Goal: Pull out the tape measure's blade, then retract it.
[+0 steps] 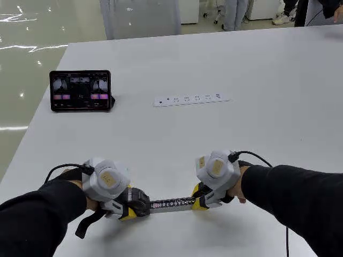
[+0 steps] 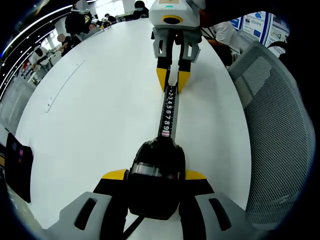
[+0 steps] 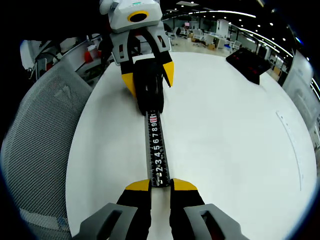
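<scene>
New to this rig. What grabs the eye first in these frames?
A short stretch of numbered blade runs straight above the near part of the white table. The left claw grips the black tape measure at one end, and the right claw pinches the blade's tip at the other. Farther back, a lit tablet stands at the far left and a white power strip lies mid-table.

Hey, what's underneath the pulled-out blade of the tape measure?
Just bare white table under the blade. Its tip is hidden in the right gripper, its root inside the case held by the left gripper.
</scene>
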`<state>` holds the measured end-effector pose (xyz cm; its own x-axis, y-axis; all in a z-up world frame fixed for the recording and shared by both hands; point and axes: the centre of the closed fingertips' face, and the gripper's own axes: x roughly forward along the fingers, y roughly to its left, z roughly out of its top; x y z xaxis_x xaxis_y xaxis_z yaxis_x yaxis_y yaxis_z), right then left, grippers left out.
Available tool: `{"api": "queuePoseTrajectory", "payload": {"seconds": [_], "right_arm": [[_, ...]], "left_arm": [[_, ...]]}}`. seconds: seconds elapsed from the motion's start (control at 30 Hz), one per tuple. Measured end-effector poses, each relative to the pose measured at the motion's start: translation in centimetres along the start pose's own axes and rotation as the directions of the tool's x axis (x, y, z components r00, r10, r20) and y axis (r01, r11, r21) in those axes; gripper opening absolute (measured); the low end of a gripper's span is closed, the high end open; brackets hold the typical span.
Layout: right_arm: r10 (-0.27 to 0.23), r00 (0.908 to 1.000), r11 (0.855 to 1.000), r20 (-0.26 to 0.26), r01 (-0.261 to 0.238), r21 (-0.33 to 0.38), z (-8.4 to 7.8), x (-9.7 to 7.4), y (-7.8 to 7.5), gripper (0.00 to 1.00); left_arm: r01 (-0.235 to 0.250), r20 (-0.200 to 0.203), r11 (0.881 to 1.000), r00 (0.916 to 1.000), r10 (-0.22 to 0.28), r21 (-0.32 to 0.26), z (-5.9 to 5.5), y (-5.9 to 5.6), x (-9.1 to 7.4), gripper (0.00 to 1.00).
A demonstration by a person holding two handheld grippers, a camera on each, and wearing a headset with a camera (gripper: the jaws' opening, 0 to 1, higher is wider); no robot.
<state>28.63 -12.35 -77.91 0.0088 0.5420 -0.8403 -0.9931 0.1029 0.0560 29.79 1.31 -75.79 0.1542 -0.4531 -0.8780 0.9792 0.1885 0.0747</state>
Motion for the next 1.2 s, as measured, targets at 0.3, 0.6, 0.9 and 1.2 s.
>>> {"api": "queuePoseTrajectory", "payload": {"seconds": [0.3,0.6,0.9,1.2], "right_arm": [[-0.005,1.0,1.0,-0.005,0.005,0.006,-0.7,-0.4,-0.1,0.09],[-0.005,0.9999,1.0,-0.009,0.005,0.014,-1.2,-0.7,-0.1,0.09],[-0.007,0.9999,1.0,-0.011,0.007,0.03,-1.7,-1.1,-0.2,0.09],[-0.009,0.9998,0.999,-0.016,0.009,0.036,-2.5,-1.7,-0.3,0.09]], "left_arm": [[0.0,0.001,1.0,1.0,0.0,-0.001,0.0,0.0,0.0,0.34],[0.001,0.002,1.0,1.0,-0.001,-0.001,0.0,-0.1,0.0,0.34],[0.001,0.002,1.0,1.0,-0.001,-0.001,0.0,-0.1,0.0,0.34],[0.0,0.004,1.0,1.0,0.0,-0.003,-0.1,0.0,0.0,0.34]]}}
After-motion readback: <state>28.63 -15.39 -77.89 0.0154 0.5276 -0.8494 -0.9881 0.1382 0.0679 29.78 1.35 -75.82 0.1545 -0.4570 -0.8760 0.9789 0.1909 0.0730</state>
